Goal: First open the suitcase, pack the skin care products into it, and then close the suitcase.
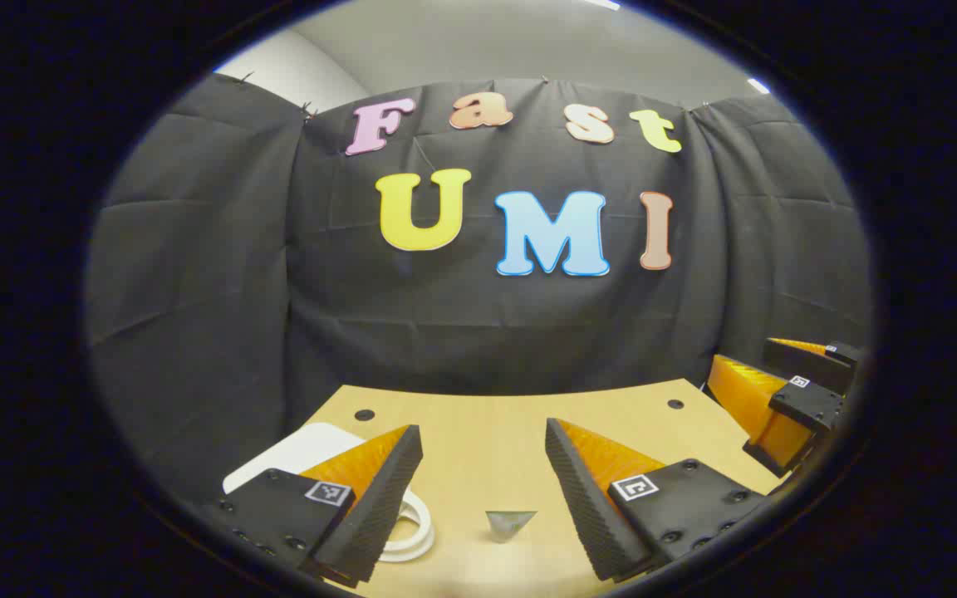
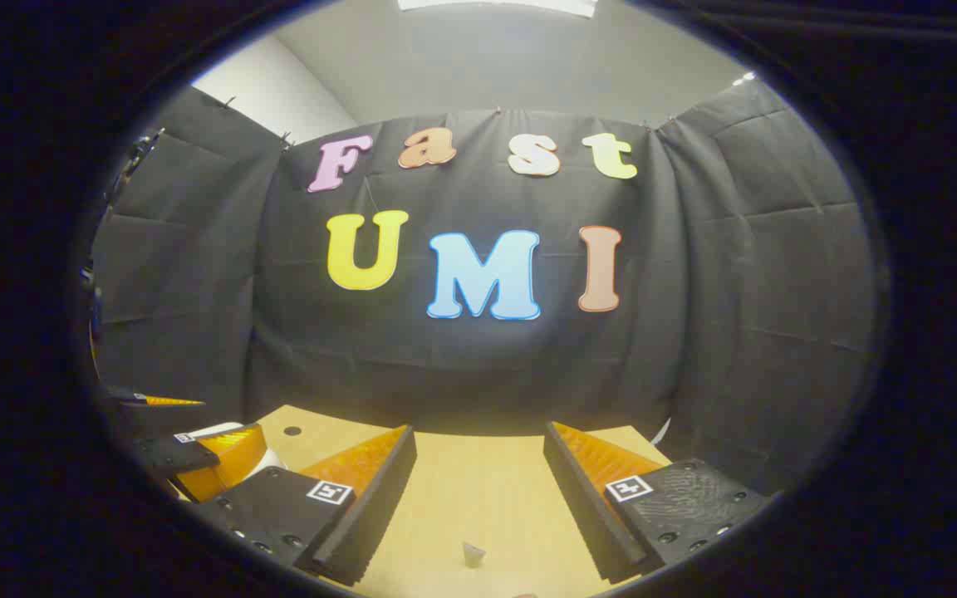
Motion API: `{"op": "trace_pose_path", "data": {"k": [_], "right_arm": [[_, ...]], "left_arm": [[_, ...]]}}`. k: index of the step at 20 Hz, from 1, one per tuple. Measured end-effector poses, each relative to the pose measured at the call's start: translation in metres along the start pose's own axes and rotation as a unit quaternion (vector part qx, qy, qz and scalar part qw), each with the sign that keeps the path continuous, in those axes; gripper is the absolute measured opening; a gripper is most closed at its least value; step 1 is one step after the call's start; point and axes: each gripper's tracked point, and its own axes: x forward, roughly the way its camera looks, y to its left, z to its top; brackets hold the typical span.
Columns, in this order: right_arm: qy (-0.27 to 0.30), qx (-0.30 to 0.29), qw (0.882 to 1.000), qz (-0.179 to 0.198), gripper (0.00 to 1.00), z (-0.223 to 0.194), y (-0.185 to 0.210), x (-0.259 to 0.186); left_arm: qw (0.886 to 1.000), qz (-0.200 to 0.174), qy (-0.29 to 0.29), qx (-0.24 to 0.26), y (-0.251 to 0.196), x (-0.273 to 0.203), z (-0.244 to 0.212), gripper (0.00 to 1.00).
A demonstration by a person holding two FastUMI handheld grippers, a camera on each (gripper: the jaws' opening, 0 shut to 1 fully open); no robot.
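suitcase position unconfirmed: from where i sit i cannot pick out a suitcase on the light wooden tabletop (image 1: 495, 432), so i cannot say where it lies or whether it is open. what i can log: in the left gripper view, my left gripper (image 1: 483, 490) has its fingers spread wide apart with nothing between them, pointing across the table toward the black cloth back wall (image 1: 478, 324). just beside its left finger sit a white rounded flat object (image 1: 296, 453) and a white ring-shaped item (image 1: 412, 531) that touches or is partly hidden by that finger; either could be skin care goods or part of the case, too little shows to tell. a small grey pointed piece (image 1: 510, 523) rests on the wood between the fingers. the right gripper (image 2: 478, 490) likewise stands open and empty in the right gripper view, over bare wood. judgement on progress: nothing gripped, nothing visibly packed, so i read this as the very start, with all three steps left: opening, packing, closing. next move, as i judge it, is to tilt both grippers downward to find the case before committing to a grasp.
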Motion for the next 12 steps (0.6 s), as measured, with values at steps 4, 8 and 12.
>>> {"op": "trace_pose_path", "data": {"k": [4,8,12], "right_arm": [[0.023,0.02,0.999,-0.019,0.94,-0.017,-0.011,-0.001],[0.034,0.019,0.999,-0.022,0.94,-0.024,-0.009,-0.005],[0.028,0.016,0.999,-0.012,0.94,-0.022,0.002,-0.003]], "left_arm": [[1.0,-0.008,0.019,0.001,-0.006,0.004,-0.022,0.98],[1.0,0.011,0.019,0.017,0.01,-0.002,-0.026,0.95],[0.999,0.021,0.022,0.012,0.022,0.0,-0.029,0.98]]}}
